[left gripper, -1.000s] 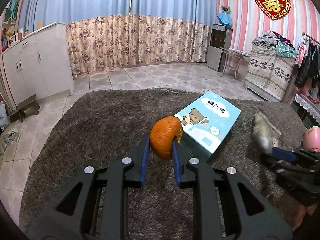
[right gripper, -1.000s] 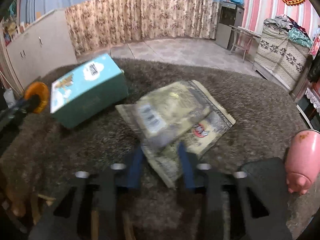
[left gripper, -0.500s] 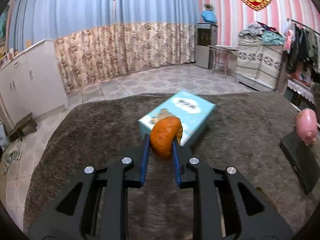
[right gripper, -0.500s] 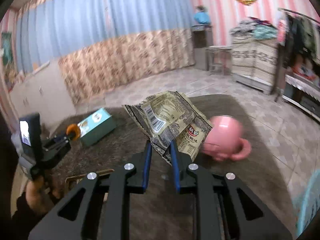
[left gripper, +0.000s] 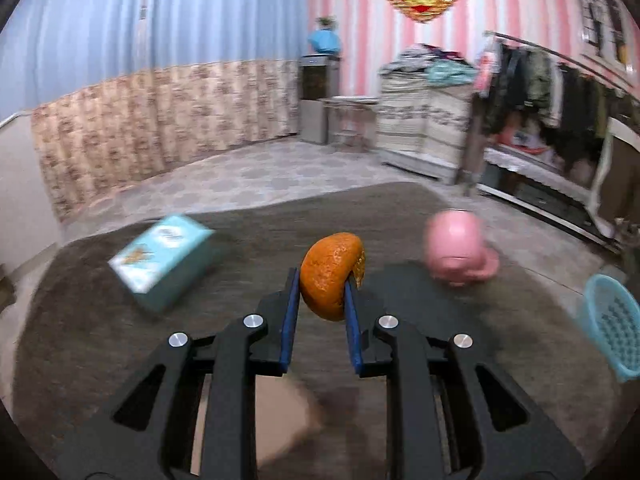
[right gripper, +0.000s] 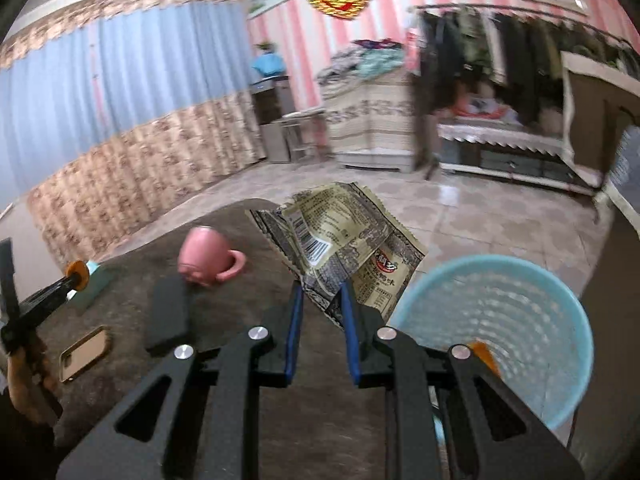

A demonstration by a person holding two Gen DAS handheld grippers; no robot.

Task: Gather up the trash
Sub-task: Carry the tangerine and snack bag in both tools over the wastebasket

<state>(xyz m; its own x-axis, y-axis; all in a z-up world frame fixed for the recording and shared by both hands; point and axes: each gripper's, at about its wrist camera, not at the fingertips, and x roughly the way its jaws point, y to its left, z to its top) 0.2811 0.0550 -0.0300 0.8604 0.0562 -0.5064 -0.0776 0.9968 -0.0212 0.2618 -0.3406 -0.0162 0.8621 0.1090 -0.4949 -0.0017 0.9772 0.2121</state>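
Right wrist view shows the right tool (right gripper: 319, 300) clenched on the lower edge of a crinkled, printed foil snack wrapper (right gripper: 340, 240), which stands up from the jaws and hangs over the right edge of the worktop (right gripper: 132, 268), just left of the rim of the pale blue perforated plastic waste basket (right gripper: 492, 320). Something small and orange already lies inside the basket. The wrapper looks nearly weightless, limp and slick; held by one edge it will flap and could slide out, so a pinch deeper into a folded part seems safer.

Left wrist view shows the left tool (left gripper: 320, 292) clamped on a piece of orange citrus peel (left gripper: 329, 274), domed and leathery, held across its lower half above the middle of the grey carpet-like worktop cover. I judge it light and springy rather than fragile, though a hard squeeze may crack it or let it pop free; gripping across the curve, as now, looks sound.

Around them: a pink pig-shaped ceramic mug (left gripper: 456, 248) on its side near the right edge, a teal cardboard box (left gripper: 164, 264) toward the far left, a flat black case (right gripper: 168, 312) and a phone in a gold case (right gripper: 84, 354) nearer the front. The mug lies between the peel and the basket, so the left tool probably needs to pass over it.
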